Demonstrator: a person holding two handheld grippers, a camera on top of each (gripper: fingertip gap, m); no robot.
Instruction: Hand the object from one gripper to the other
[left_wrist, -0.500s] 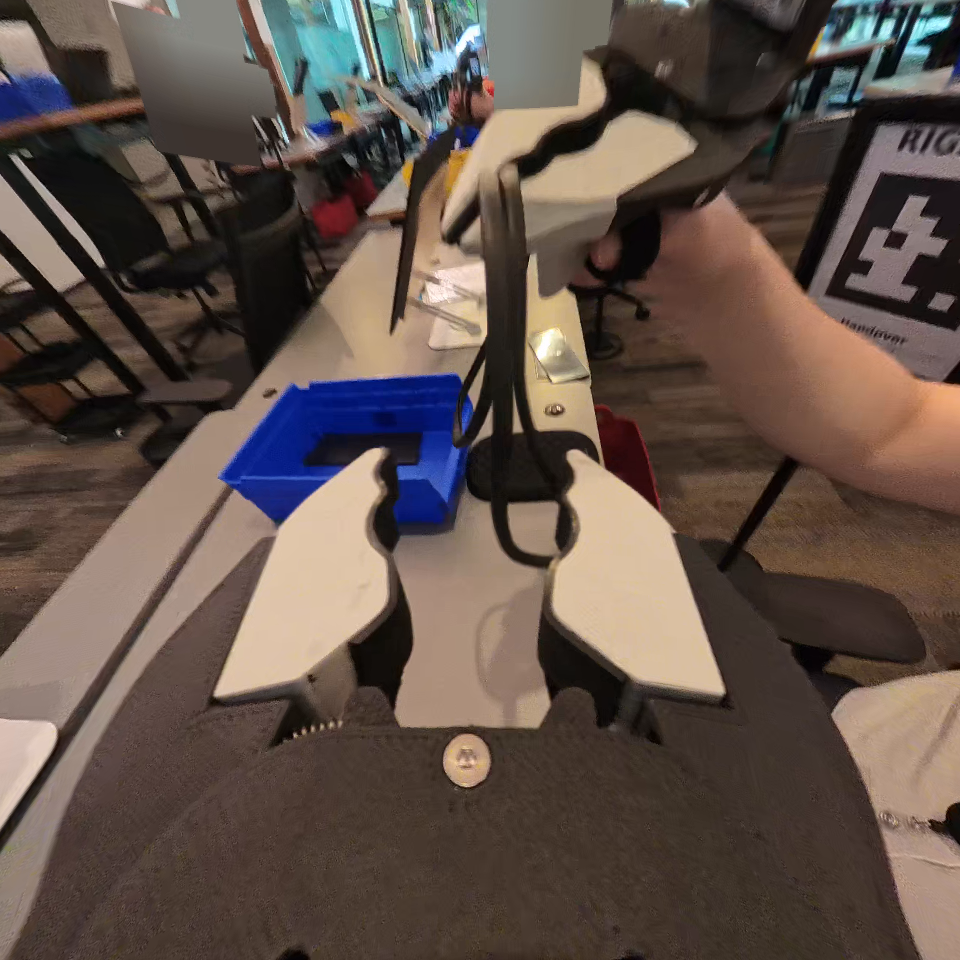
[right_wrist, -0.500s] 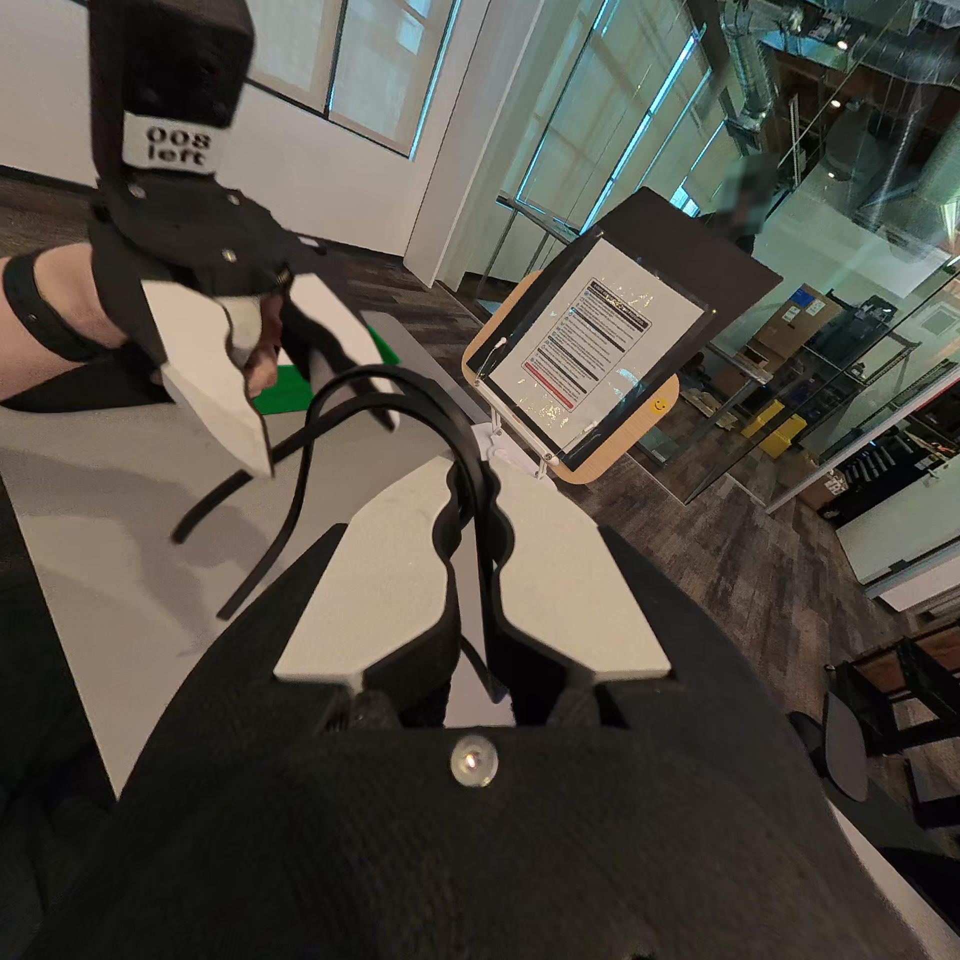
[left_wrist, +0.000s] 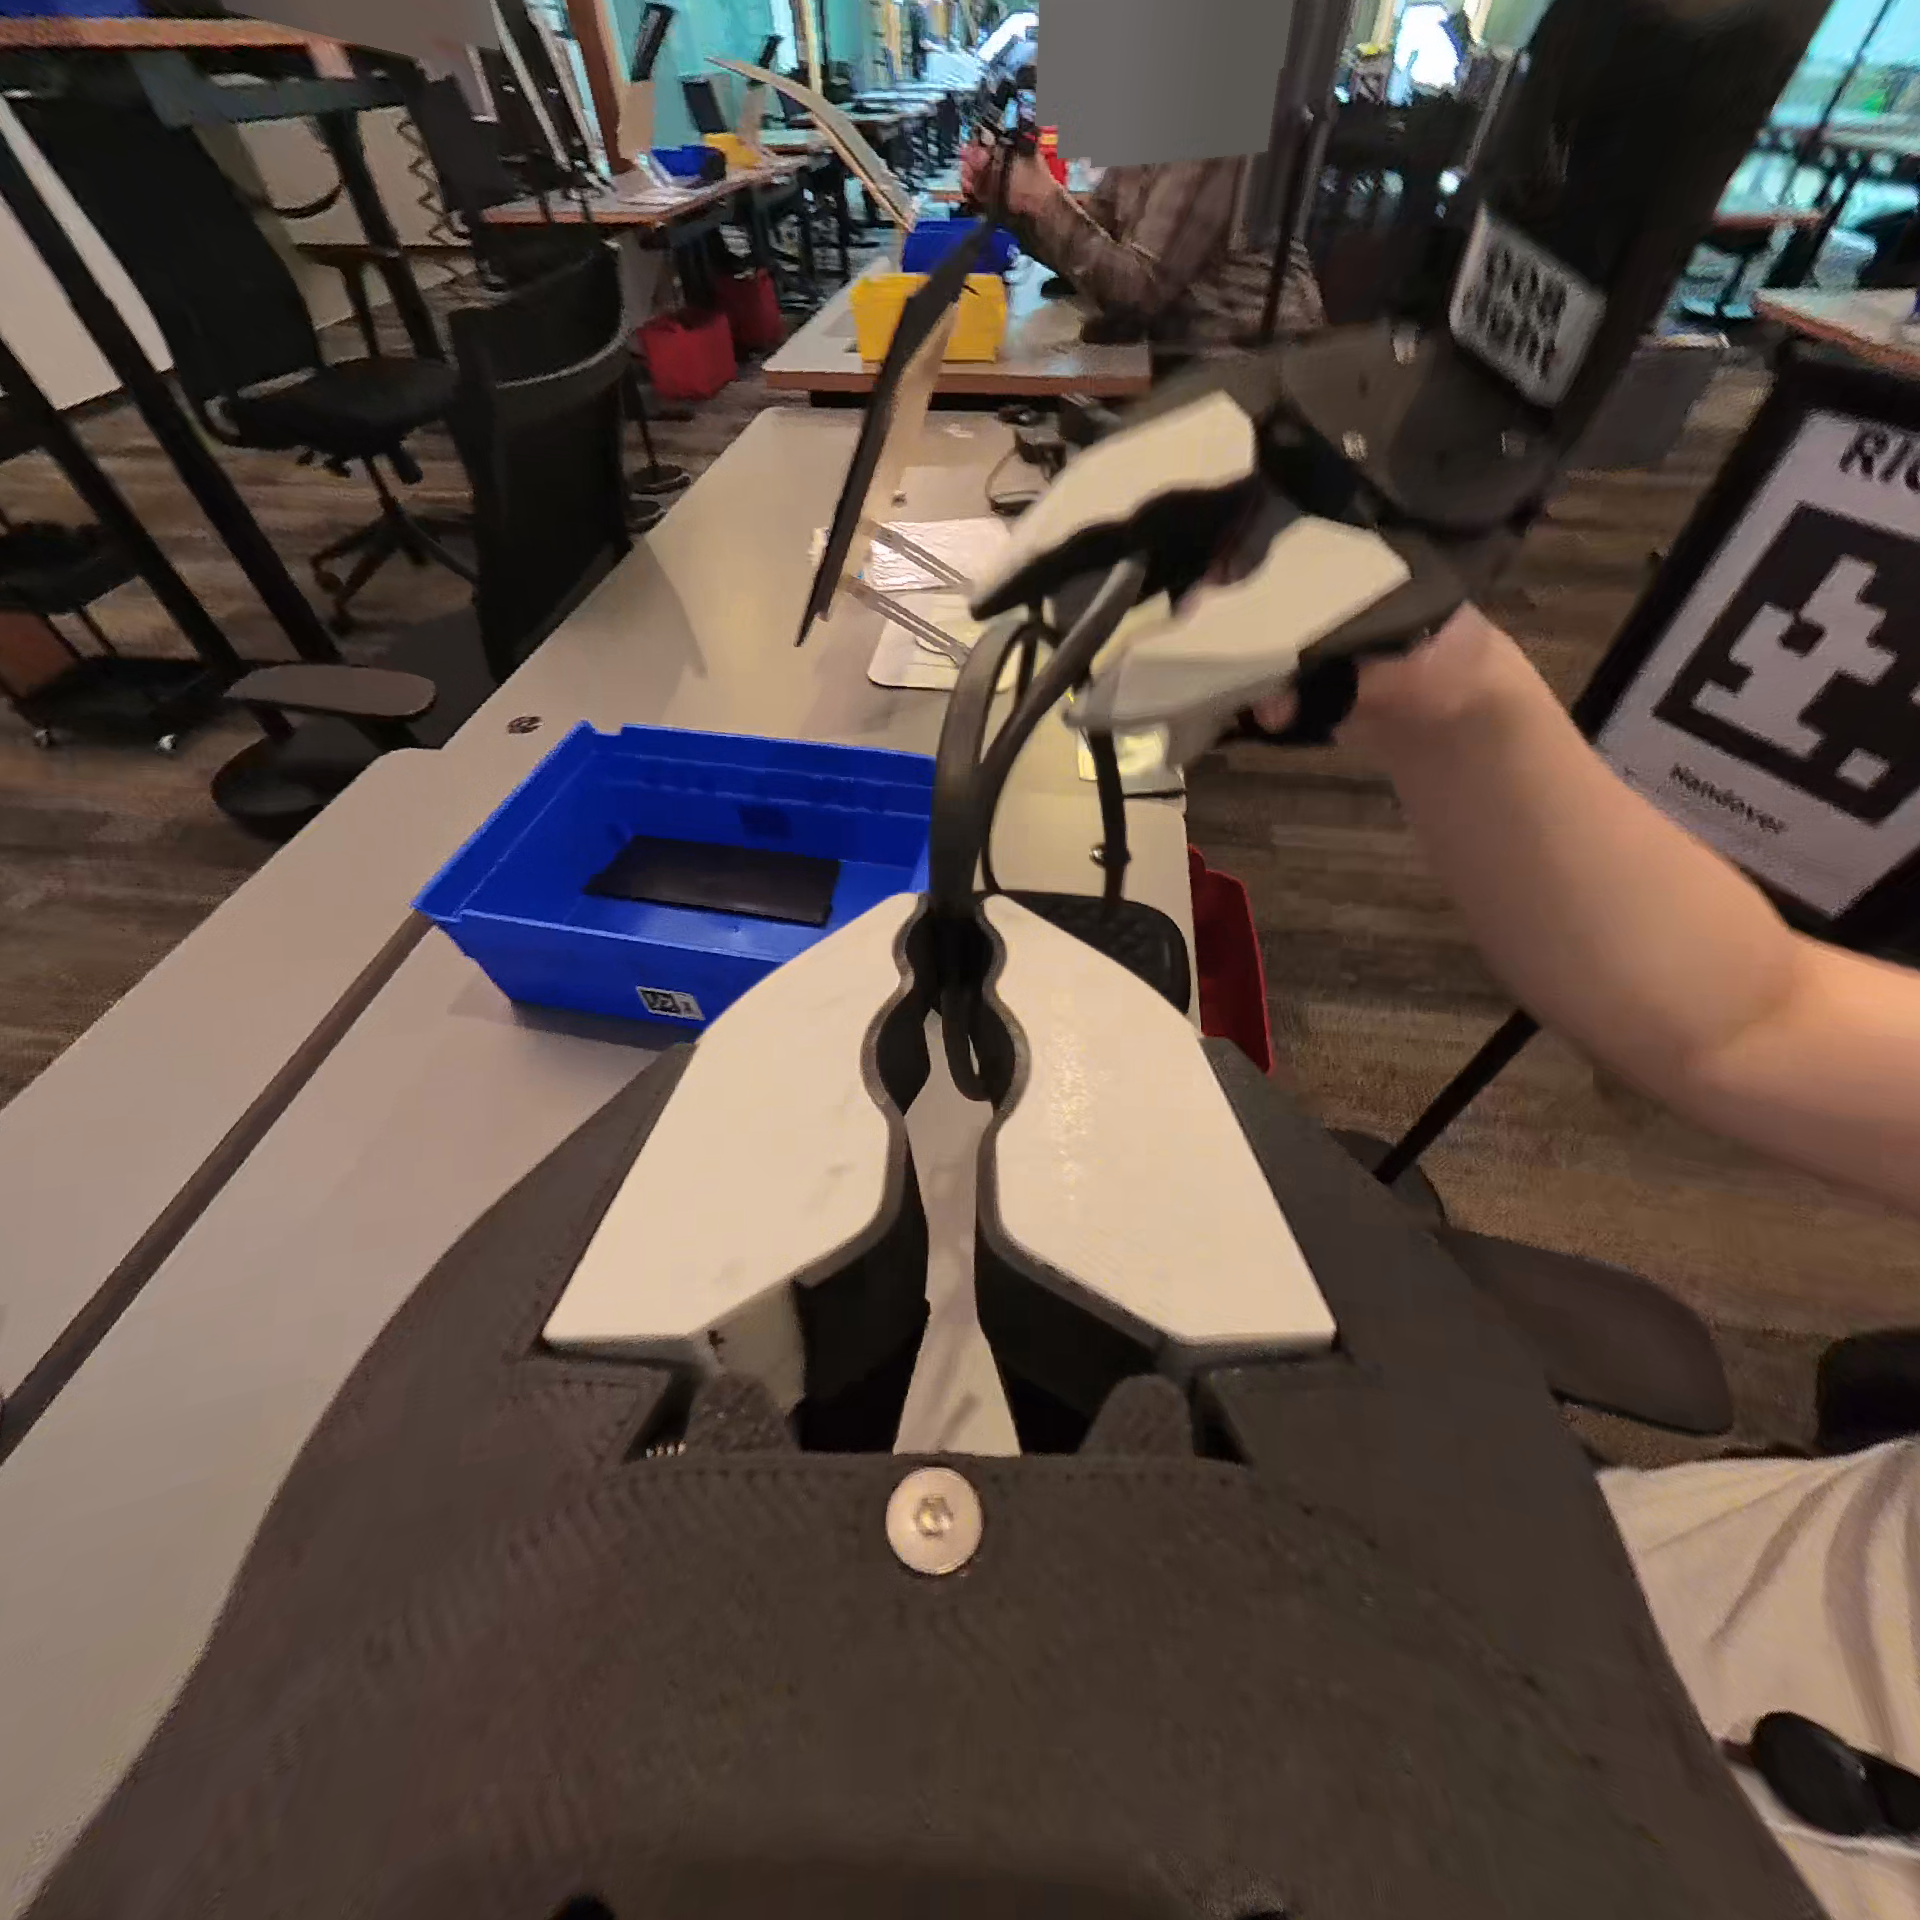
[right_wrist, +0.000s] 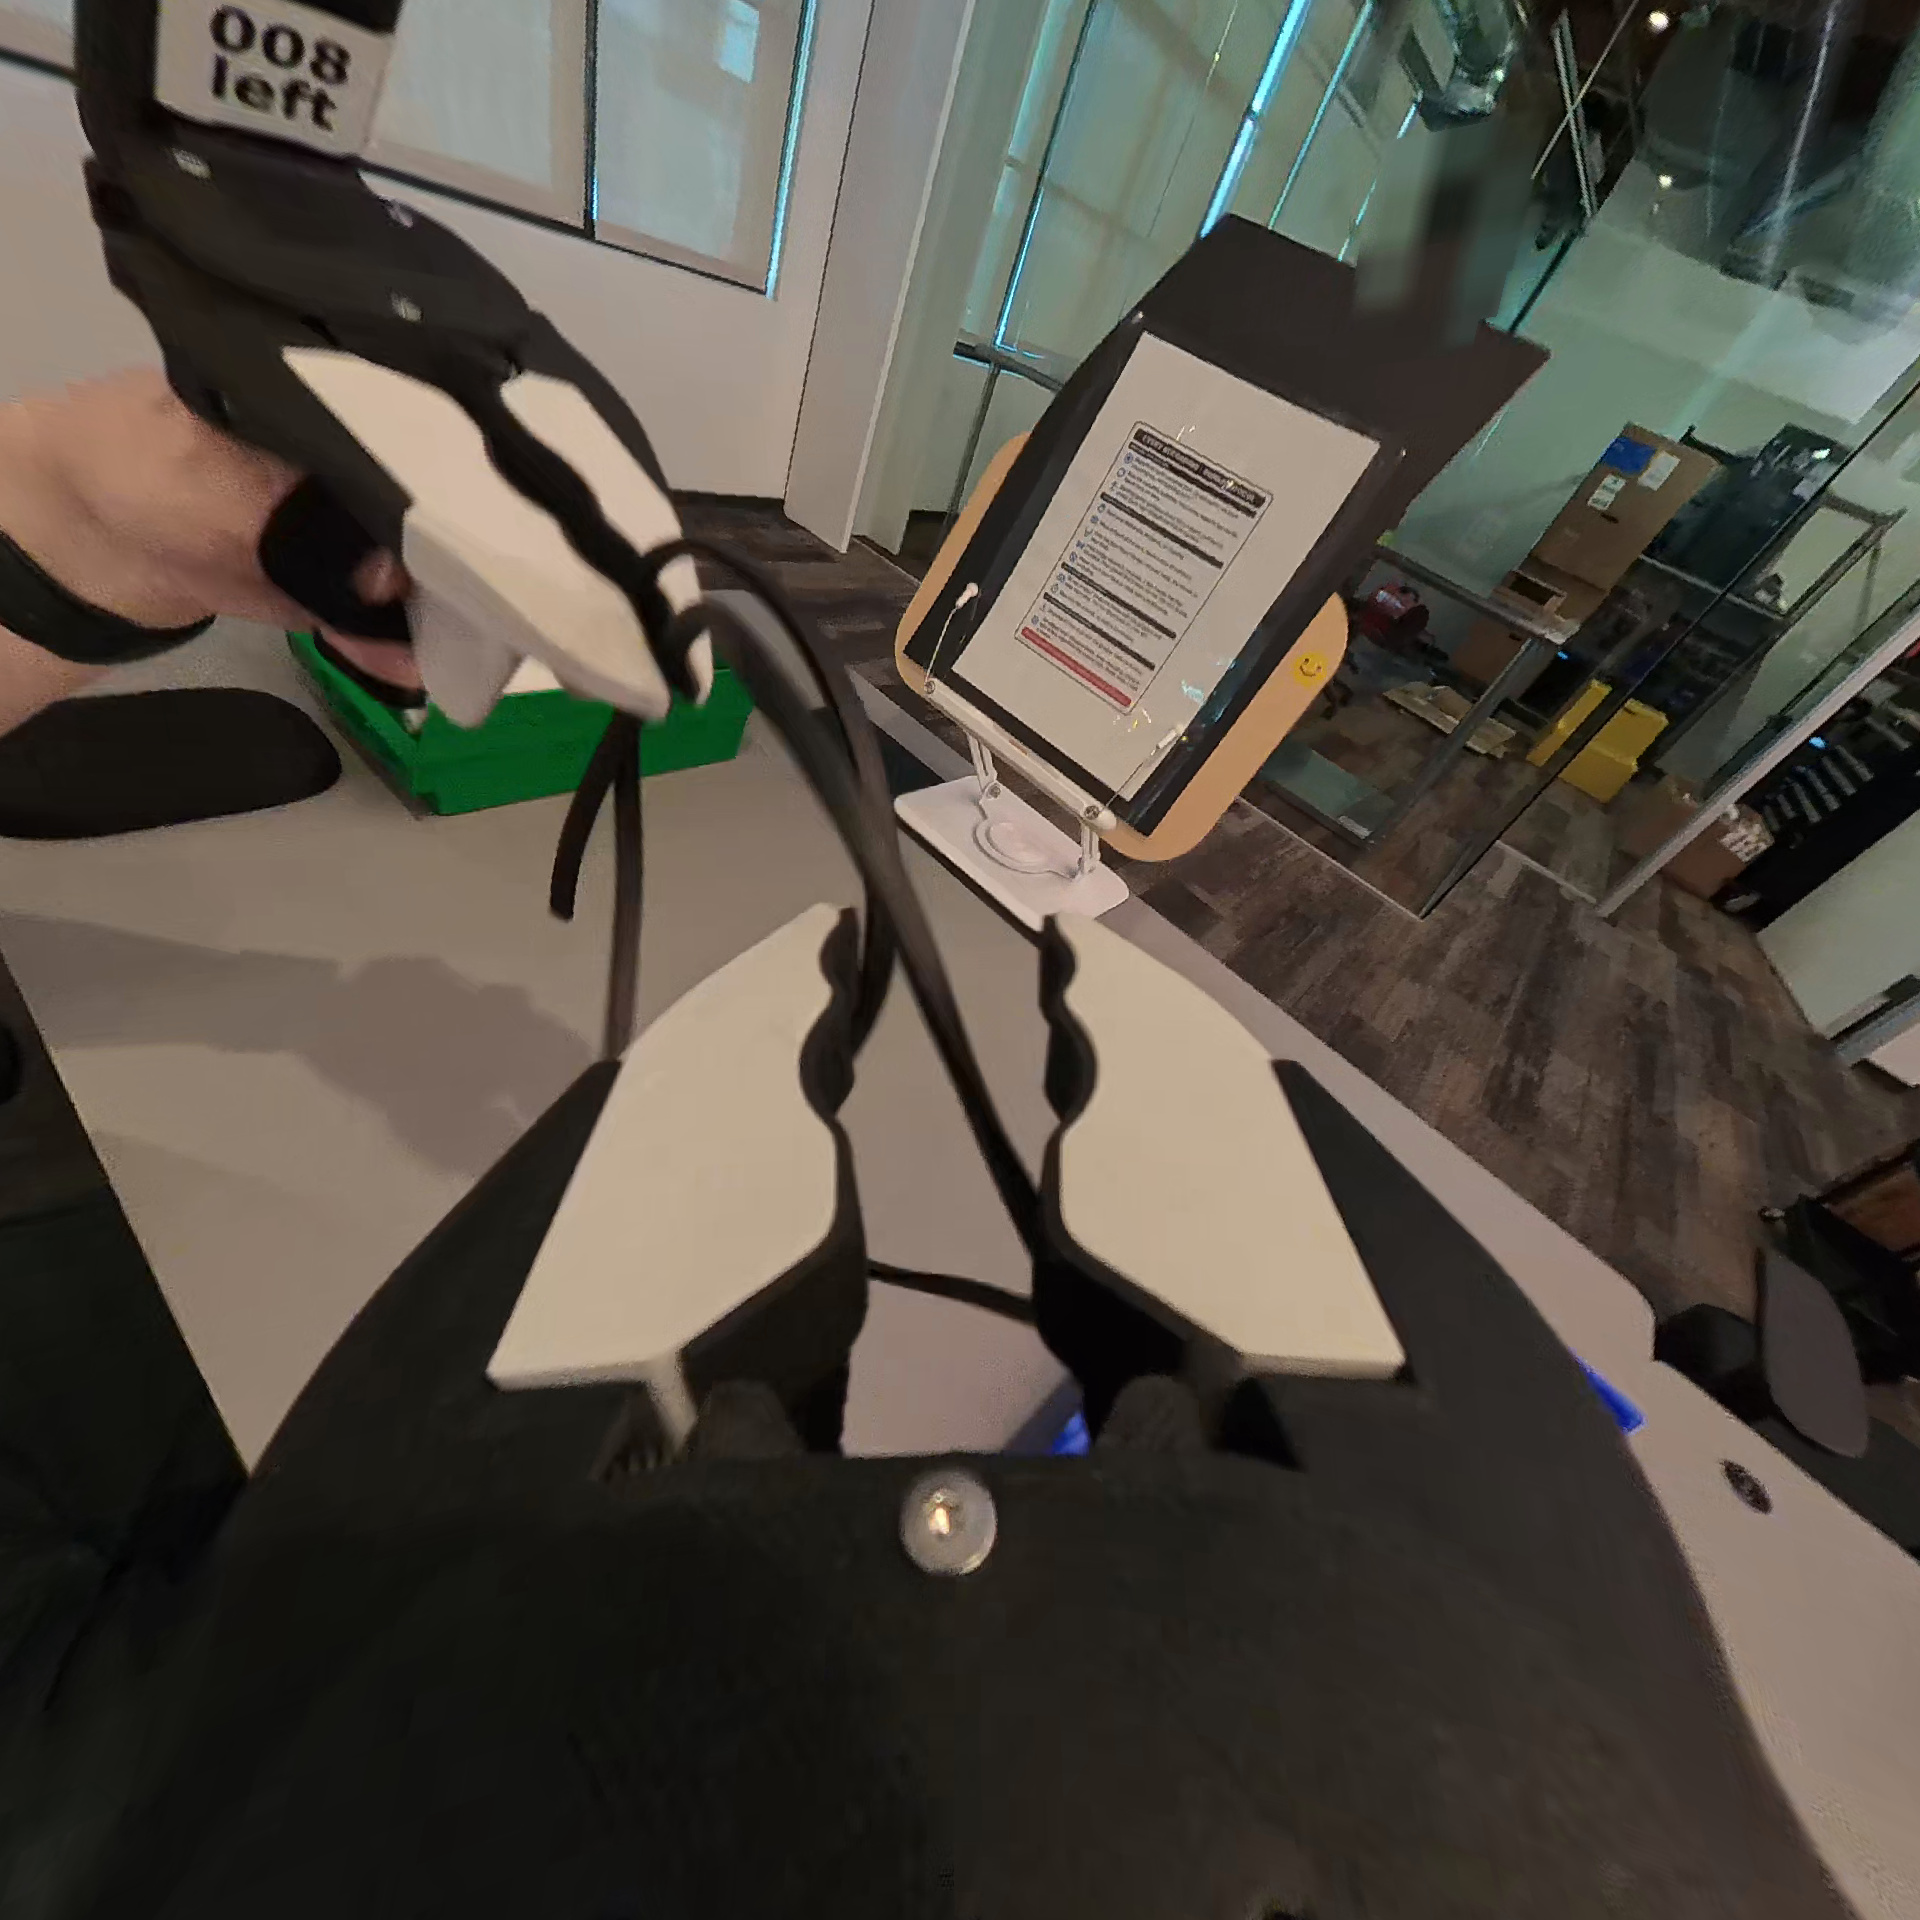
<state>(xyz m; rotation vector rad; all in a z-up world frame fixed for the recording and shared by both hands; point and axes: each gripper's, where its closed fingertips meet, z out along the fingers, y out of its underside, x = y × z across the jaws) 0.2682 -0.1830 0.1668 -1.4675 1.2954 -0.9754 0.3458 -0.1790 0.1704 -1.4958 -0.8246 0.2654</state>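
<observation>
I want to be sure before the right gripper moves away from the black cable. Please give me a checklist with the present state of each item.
1. Left gripper shut on the black cable: ok.
2. Right gripper open: ok.
3. Cable out from between the right fingers: not ok, it passes through the gap.
4. Cable touching the right pads: cannot tell.
5. Loose ends hang above the table, clear of the green bin: ok.
</observation>
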